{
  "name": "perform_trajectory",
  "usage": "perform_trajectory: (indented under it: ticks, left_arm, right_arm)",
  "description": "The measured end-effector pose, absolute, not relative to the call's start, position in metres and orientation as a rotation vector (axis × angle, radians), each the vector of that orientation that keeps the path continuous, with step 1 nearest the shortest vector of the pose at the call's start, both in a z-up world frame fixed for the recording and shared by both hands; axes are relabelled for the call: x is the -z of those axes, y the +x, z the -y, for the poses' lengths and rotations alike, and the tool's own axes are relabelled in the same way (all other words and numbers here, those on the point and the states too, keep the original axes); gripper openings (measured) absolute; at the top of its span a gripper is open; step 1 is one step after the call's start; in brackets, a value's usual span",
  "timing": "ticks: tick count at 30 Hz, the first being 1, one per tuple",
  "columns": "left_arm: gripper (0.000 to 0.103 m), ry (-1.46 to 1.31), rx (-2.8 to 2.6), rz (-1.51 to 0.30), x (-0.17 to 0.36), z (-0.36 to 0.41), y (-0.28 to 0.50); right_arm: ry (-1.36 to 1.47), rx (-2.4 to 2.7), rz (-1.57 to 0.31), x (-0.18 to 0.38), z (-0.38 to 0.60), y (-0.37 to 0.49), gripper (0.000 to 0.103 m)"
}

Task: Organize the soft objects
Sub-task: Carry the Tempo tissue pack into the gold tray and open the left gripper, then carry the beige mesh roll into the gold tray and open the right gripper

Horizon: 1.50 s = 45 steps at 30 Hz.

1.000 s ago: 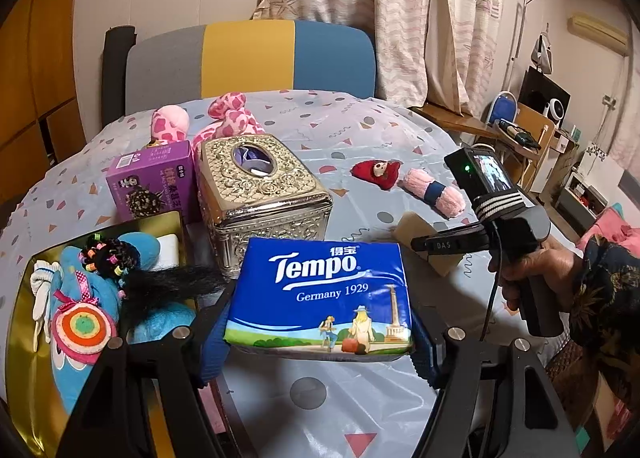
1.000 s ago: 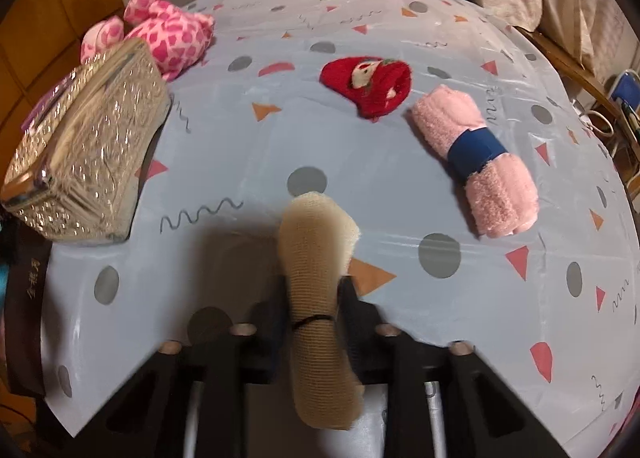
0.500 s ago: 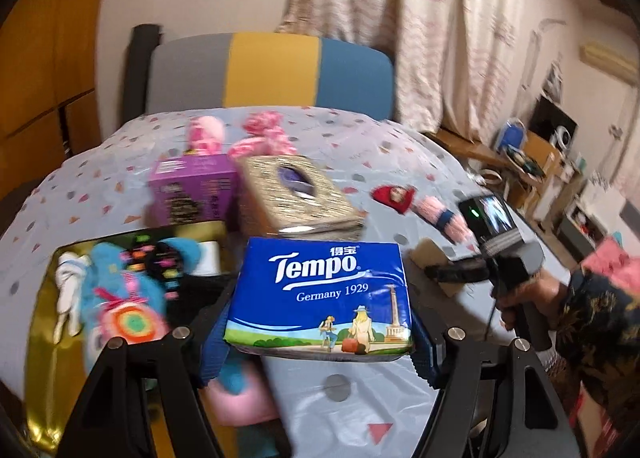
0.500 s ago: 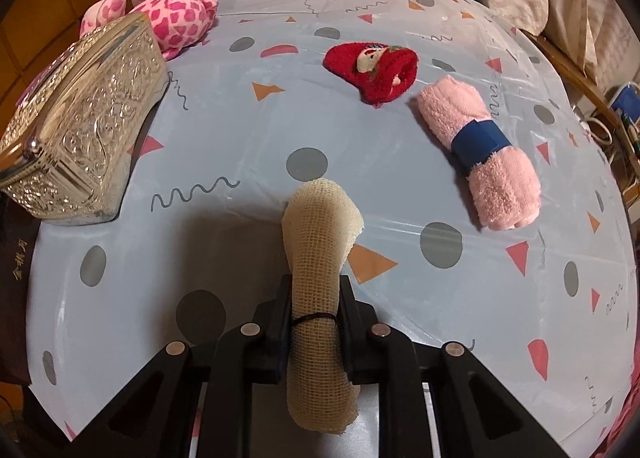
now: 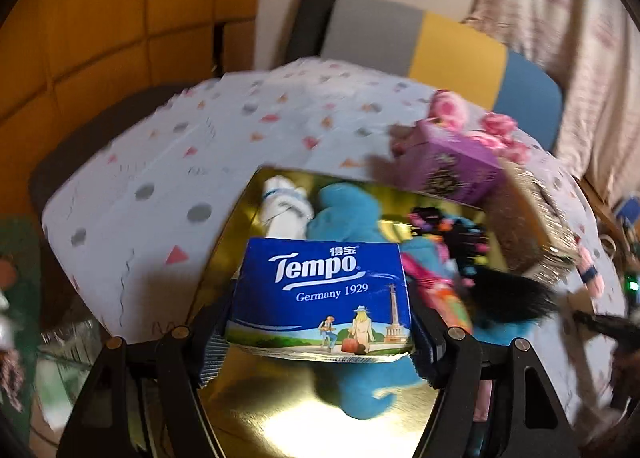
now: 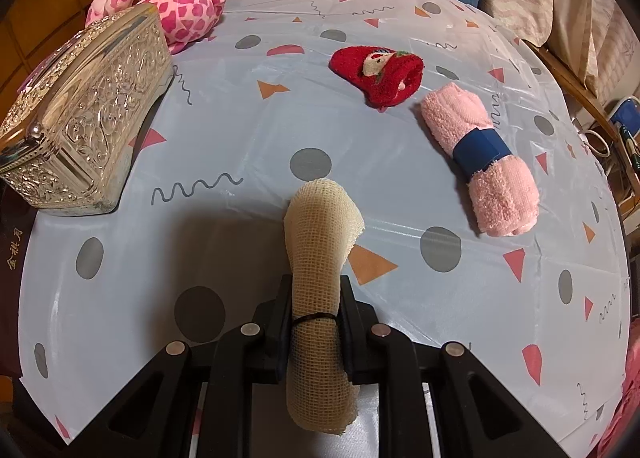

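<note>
My left gripper [image 5: 320,334] is shut on a blue Tempo tissue pack [image 5: 322,294] and holds it over the gold tray [image 5: 276,414]. The tray holds a blue plush toy [image 5: 348,209], a white rolled cloth [image 5: 284,207] and a black-haired doll [image 5: 456,230]. My right gripper [image 6: 314,322] is shut on a beige mesh cloth roll [image 6: 318,258], held just above the table. A red knitted toy [image 6: 378,71] and a pink towel roll with a blue band [image 6: 478,155] lie on the table ahead, to the right.
An ornate silver tissue box [image 6: 82,117] stands at the left, with a pink spotted plush [image 6: 180,7] behind it. A purple box [image 5: 452,161] sits beside the tray. The dotted tablecloth [image 6: 240,137] covers the round table. A striped chair [image 5: 436,45] stands behind.
My left gripper has swung left with the tissue pack, from over the table to over the gold tray. My right gripper has lifted slightly with the beige roll.
</note>
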<state>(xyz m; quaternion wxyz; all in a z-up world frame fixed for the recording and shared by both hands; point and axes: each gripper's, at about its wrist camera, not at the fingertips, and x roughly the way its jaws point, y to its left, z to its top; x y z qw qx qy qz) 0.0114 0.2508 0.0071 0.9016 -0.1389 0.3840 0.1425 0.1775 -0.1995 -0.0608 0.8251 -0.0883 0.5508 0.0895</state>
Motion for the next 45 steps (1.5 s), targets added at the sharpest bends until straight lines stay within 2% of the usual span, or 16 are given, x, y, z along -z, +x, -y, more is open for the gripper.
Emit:
perform_trajectory:
  ticks: [3, 6, 7, 20, 27, 37, 42, 45]
  left_arm:
    - [0.077, -0.328, -0.315, -0.826, 0.010, -0.268, 0.019]
    - [0.094, -0.288, -0.328, -0.829, 0.018, -0.271, 0.027]
    - [0.095, -0.288, -0.333, -0.830, 0.018, -0.274, 0.029]
    - [0.098, -0.311, -0.405, -0.724, -0.002, -0.277, -0.005]
    - [0.099, -0.342, -0.395, -0.702, -0.007, -0.275, -0.014]
    - [0.099, -0.369, -0.413, -0.676, -0.012, -0.280, -0.024]
    - [0.099, -0.374, -0.426, -0.656, -0.016, -0.285, -0.031]
    - [0.099, -0.371, -0.432, -0.657, -0.015, -0.288, -0.034]
  right_arm:
    - [-0.198, -0.187, -1.170, 0.061, 0.197, 0.176, 0.019]
    - [-0.206, -0.184, -1.170, 0.062, 0.196, 0.176, 0.019]
    - [-0.206, -0.183, -1.171, 0.062, 0.195, 0.175, 0.019]
    - [-0.178, -0.153, -1.218, 0.055, 0.175, 0.157, 0.019]
    - [-0.036, -0.371, -1.058, -0.006, 0.142, 0.111, 0.019]
    - [-0.116, -0.917, -0.922, -0.057, -0.013, 0.040, 0.019]
    - [-0.208, -1.078, -0.942, -0.041, -0.084, 0.019, 0.019]
    - [-0.292, -1.113, -1.012, -0.013, -0.111, 0.014, 0.022]
